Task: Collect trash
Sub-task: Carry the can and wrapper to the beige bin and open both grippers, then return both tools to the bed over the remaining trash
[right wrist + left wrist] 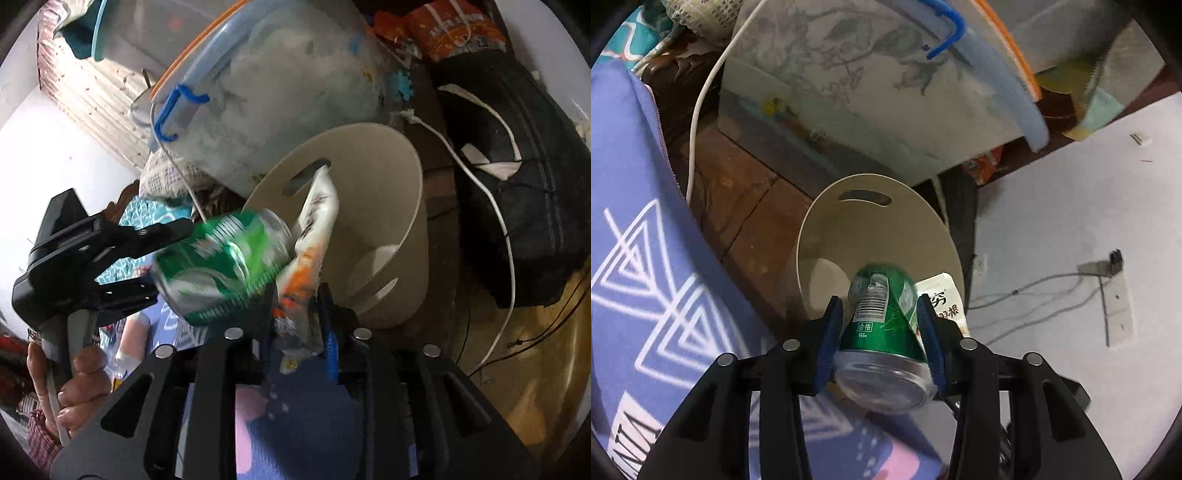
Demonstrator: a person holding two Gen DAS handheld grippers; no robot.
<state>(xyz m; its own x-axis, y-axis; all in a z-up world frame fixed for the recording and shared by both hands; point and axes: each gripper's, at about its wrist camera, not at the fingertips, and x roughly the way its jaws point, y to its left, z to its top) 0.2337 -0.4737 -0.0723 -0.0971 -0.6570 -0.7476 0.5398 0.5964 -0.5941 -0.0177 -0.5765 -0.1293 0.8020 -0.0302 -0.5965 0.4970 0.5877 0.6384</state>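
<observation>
Can, green, sits clenched in my left gripper above the beige bin; my right gripper grasps a wrapper at its twelve o'clock.

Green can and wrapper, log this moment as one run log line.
left gripper: shut on green can | right gripper: shut on snack wrapper | both over beige bin | nothing released yet
</observation>
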